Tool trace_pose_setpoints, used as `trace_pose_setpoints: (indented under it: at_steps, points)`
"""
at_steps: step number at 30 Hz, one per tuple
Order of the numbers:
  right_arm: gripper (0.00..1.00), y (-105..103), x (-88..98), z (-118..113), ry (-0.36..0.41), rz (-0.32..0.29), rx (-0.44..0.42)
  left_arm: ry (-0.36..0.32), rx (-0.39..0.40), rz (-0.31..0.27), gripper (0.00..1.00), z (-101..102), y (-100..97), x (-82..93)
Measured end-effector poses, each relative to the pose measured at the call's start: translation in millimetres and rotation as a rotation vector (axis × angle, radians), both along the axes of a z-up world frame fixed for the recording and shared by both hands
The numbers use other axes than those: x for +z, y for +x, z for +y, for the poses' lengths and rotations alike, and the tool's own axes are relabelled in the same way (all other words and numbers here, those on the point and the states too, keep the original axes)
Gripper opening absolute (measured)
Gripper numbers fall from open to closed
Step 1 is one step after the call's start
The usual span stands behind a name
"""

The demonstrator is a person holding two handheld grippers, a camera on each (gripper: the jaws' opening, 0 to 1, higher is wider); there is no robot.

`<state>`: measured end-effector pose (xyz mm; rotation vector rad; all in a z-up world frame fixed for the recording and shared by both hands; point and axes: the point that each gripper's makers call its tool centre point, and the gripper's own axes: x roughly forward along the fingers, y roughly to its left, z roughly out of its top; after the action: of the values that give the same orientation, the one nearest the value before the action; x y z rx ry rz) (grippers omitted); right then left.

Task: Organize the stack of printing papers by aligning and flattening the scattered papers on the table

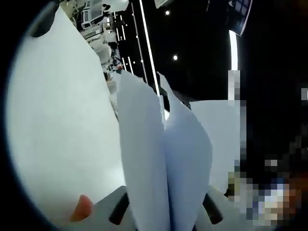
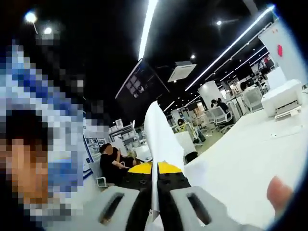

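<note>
White printing papers (image 1: 163,159) stand upright between the jaws of my left gripper (image 1: 166,214), which is shut on their lower edge. The sheets fan apart toward the top, and a further sheet (image 1: 222,139) shows behind them on the right. In the right gripper view I see a paper sheet (image 2: 161,137) edge-on, rising from between the jaws of my right gripper (image 2: 154,195), which is shut on it. Both views are tilted up toward the dark ceiling.
The white table (image 1: 62,130) slants along the left of the left gripper view, and the same table (image 2: 250,163) lies at the right of the right gripper view. A white printer (image 2: 285,97) sits on its far side. A seated person (image 2: 113,163) is behind.
</note>
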<state>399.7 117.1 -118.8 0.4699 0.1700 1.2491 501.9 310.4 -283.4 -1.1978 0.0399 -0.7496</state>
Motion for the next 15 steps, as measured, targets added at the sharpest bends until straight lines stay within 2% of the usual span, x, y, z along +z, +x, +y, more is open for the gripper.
trace_pose_setpoints:
  at_steps: [6,10,15]
  points:
    - [0.0,9,-34.0,6,-0.032,0.053,-0.013,0.011,-0.002,-0.018,0.06,-2,-2.2,2.0]
    - [0.0,16,-51.9,4,-0.015,0.105,-0.019,0.005,0.0,-0.022,0.06,-1,-3.6,2.8]
    - [0.0,30,-62.5,-7,-0.008,0.135,-0.046,0.008,-0.006,-0.025,0.06,-4,-5.1,3.3]
